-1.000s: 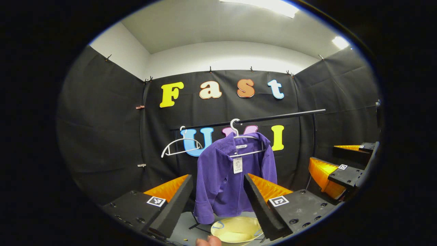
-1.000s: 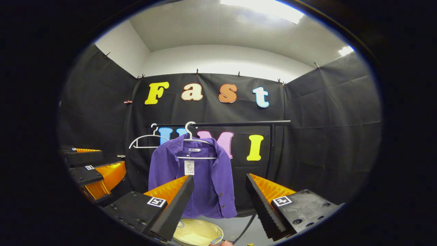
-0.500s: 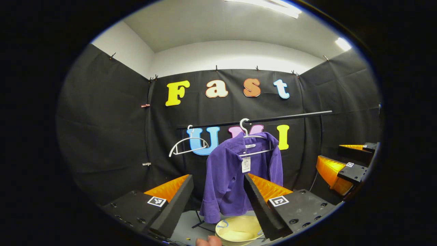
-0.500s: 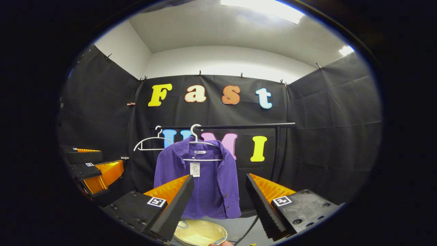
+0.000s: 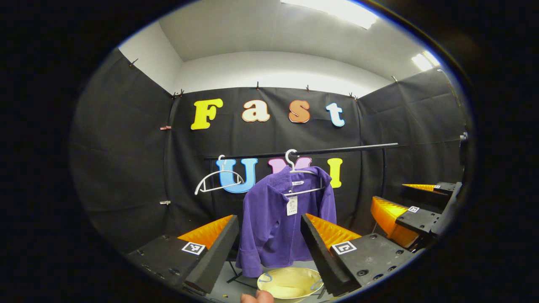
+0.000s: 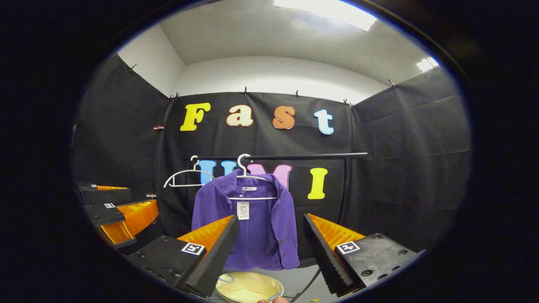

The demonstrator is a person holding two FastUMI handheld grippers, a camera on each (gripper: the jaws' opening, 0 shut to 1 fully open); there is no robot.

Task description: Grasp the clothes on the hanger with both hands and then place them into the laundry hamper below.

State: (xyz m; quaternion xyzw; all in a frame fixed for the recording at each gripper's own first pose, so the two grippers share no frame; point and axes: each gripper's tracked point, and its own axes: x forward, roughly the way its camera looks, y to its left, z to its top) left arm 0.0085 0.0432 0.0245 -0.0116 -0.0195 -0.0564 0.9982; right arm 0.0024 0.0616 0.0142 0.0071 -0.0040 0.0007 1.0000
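A purple corduroy jacket (image 5: 286, 223) hung on a white hanger (image 5: 303, 185) from a black rail (image 5: 337, 148), against the booth's black cloth wall. A paper tag (image 5: 292, 205) dangled at its open collar. Directly below it, on the floor, sat a pale yellow laundry hamper (image 5: 289, 285), round and open at the top. A second white hanger (image 5: 217, 179) hung bare on the rail, to the left of the jacket in both views.

The left gripper (image 5: 269, 246) was well short of the jacket, its fingers spread wide and holding nothing; the jacket showed through the gap between them. The right gripper (image 6: 271, 248) was likewise spread and held nothing, with the jacket just left of centre between its fingers. In the left gripper view the right gripper appeared at the far right edge.

The step in hand seemed to be the approach. To do it well, each gripper would likely go to its own shoulder of the jacket, close fully on a fold of cloth rather than on the hanger wire, and both would lift together so the collar cleared the hanger's ends. A pull on one side alone might drag the hanger along the rail or unhook it.
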